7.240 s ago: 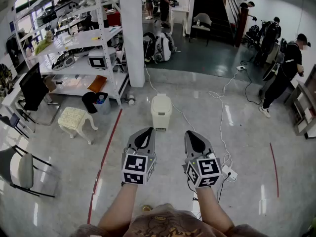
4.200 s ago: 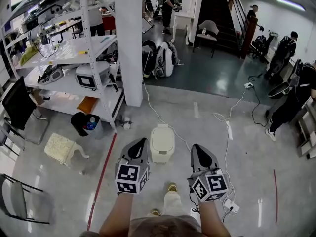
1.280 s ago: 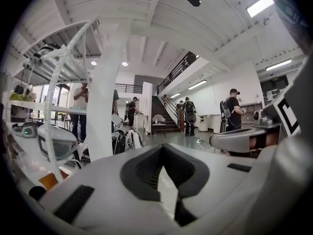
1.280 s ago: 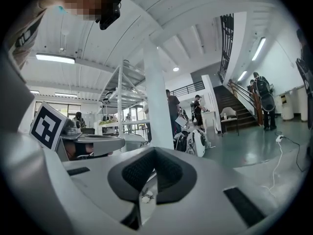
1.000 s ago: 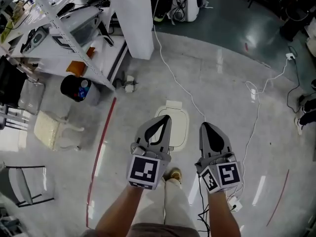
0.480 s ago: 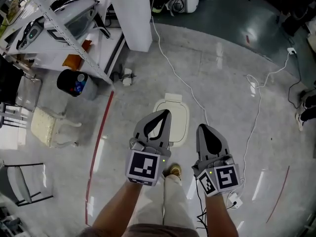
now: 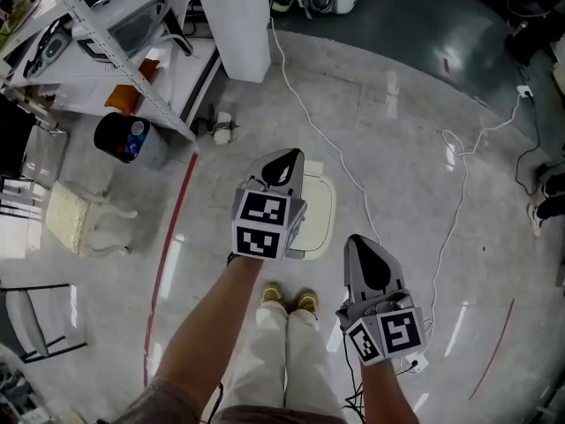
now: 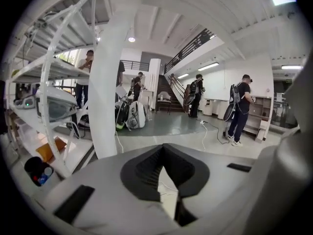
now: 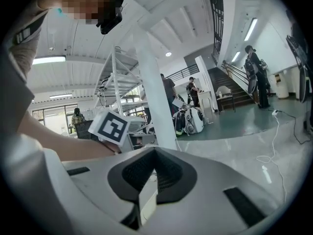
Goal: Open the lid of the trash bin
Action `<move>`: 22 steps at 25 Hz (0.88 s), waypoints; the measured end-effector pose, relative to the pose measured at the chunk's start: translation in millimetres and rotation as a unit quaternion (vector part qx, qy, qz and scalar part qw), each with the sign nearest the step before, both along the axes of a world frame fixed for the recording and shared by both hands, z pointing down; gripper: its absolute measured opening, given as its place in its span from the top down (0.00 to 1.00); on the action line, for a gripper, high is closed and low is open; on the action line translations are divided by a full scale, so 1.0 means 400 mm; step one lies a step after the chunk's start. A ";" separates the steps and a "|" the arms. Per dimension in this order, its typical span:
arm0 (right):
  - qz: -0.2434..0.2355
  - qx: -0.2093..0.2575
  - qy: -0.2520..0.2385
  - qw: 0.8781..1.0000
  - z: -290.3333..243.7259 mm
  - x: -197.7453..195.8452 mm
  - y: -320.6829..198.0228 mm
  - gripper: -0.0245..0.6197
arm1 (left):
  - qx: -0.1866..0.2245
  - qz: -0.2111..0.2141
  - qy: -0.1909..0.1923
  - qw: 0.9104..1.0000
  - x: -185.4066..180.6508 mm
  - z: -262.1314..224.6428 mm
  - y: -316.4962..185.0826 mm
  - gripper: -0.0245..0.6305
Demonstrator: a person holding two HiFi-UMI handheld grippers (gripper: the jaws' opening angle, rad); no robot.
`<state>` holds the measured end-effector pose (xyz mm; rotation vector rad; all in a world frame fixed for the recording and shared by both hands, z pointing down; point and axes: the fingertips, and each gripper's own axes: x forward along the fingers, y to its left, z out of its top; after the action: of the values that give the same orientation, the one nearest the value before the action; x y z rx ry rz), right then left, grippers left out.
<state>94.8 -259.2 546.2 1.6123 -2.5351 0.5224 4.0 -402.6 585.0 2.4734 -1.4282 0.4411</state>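
In the head view, the white trash bin point(image 7: 320, 212) stands on the grey floor just in front of the person's shoes, seen from above with its lid down. My left gripper point(image 7: 283, 159) is held over the bin's left half and hides it; its jaws meet, with nothing between them. My right gripper point(image 7: 365, 256) hangs lower and to the bin's right, apart from it, also shut and empty. The left gripper view shows closed jaws point(image 8: 164, 147) aimed level across the hall. The right gripper view shows closed jaws point(image 9: 155, 152), with the left gripper's marker cube point(image 9: 111, 126) beyond them.
A white pillar point(image 7: 235, 20) and a metal shelving rack point(image 7: 106, 34) stand at the far left. A black bucket point(image 7: 119, 137), a cream stool point(image 7: 81, 221) and a red floor line point(image 7: 168, 246) lie left of the bin. A white cable point(image 7: 328, 144) passes behind the bin. A power strip point(image 7: 411, 364) lies lower right.
The person has walked up to the bin. In the last half second the left gripper rose forward over the bin, while the right gripper dropped back slightly.
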 end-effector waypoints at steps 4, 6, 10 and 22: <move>0.001 -0.010 -0.002 1.000 0.034 0.007 0.007 0.91 | -0.086 -0.024 -0.007 0.996 -0.011 0.188 -0.033 0.98; 0.003 -0.015 -0.002 1.000 0.049 0.011 0.009 0.91 | -0.140 -0.040 -0.005 0.989 -0.024 0.295 -0.016 0.98; 0.008 -0.026 -0.003 1.000 0.083 0.022 0.010 0.91 | -0.243 -0.040 -0.031 0.969 -0.029 0.503 0.098 0.98; 0.007 -0.053 -0.011 0.999 0.178 0.024 0.013 0.91 | -0.395 -0.026 -0.071 0.915 -0.021 0.799 0.442 0.98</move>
<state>104.5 -253.9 617.2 1.5974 -2.4670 0.6677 -4.4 -226.0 904.5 1.7646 -1.0536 0.9761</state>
